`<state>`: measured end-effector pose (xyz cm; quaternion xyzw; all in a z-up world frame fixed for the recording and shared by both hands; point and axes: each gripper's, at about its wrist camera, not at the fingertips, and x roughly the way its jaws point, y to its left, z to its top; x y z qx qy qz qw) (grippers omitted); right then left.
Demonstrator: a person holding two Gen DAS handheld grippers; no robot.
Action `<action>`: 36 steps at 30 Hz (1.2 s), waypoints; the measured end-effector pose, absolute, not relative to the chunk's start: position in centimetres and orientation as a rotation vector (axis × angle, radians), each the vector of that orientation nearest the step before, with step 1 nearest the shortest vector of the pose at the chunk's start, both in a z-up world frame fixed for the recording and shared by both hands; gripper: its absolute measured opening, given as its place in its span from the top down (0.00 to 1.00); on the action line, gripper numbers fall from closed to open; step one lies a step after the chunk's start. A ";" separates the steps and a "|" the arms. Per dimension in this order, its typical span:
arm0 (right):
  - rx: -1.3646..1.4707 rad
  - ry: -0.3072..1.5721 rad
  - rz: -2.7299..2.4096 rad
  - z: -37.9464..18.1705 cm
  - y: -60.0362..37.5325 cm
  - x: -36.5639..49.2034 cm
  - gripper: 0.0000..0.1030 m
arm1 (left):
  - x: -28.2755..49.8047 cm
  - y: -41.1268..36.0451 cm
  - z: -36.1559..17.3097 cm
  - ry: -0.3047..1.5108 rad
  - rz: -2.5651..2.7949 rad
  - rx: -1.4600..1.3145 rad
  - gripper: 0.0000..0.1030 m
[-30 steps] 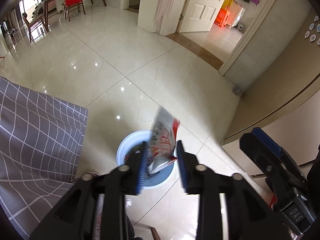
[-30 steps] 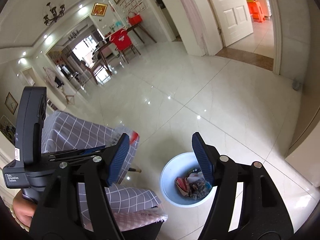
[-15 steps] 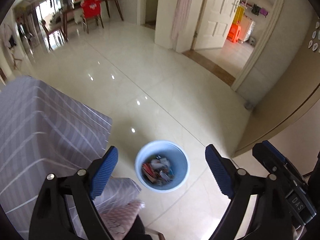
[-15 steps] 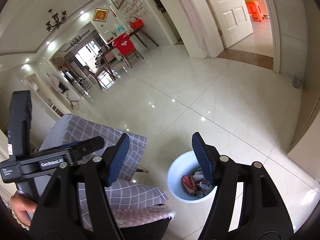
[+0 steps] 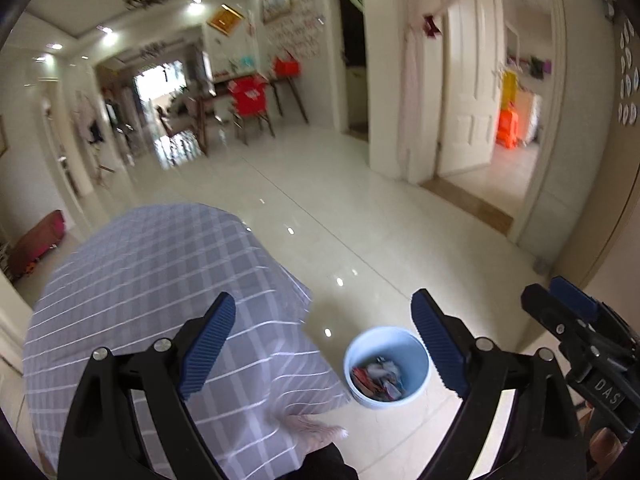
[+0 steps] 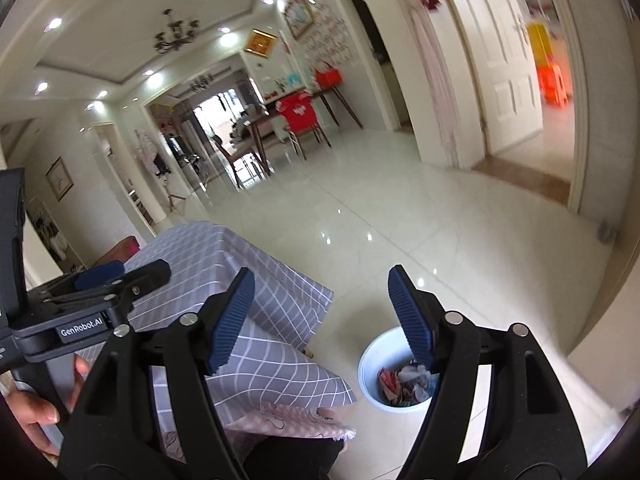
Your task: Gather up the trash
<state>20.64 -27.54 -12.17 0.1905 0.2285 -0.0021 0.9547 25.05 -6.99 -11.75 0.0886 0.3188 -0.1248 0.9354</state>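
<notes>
Your left gripper [image 5: 322, 344] has its jaws spread wide, nothing between the blue pads [image 5: 206, 346]. Your right gripper [image 6: 322, 318] is the same: jaws wide apart, holding nothing.

Both hang up in the air above the floor [image 5: 360, 220], looking forward and down. In the left wrist view the white bin [image 5: 387, 366] sits on the tiles between the two fingers, closer to the right-hand one. The trash [image 5: 378, 374] is inside the bin, a heap of crumpled red and white wrappers at the bottom. In the right wrist view the bin [image 6: 370, 364] is partly behind the right-hand finger, trash [image 6: 402, 384] visible inside.

Just beside the bin on the left stands the table under a grey checked tablecloth [image 5: 160, 280], cloth hanging down its side. A pink patterned cloth [image 6: 288, 420] shows at the bottom under the grey one.

The right wrist view catches your left gripper's body at the left edge, with your left hand [image 6: 32, 412] on its handle. Further out: a dining table and a chair with a red cover [image 6: 298, 110], a white door [image 5: 466, 80], blurry.
</notes>
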 end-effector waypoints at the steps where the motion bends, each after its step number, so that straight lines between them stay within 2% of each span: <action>1: 0.373 0.449 0.002 -11.5 -27.0 19.9 0.31 | 24.1 -6.4 -11.0 0.633 -0.239 0.172 0.13; 8: 0.261 0.363 0.026 -7.9 -23.0 14.3 0.25 | 16.8 -2.5 -6.5 0.477 -0.113 0.137 0.08; 20: 0.176 0.230 0.050 -4.4 -20.0 5.4 0.19 | 8.1 -0.9 -3.1 0.385 -0.111 0.100 0.07; 27: 0.178 0.185 0.057 -4.3 -20.6 2.9 0.18 | 5.3 -2.2 -2.6 0.305 -0.120 0.140 0.06; 36: 0.193 0.188 0.047 -5.2 -21.7 2.3 0.18 | 4.7 -3.9 -3.2 0.287 -0.139 0.170 0.06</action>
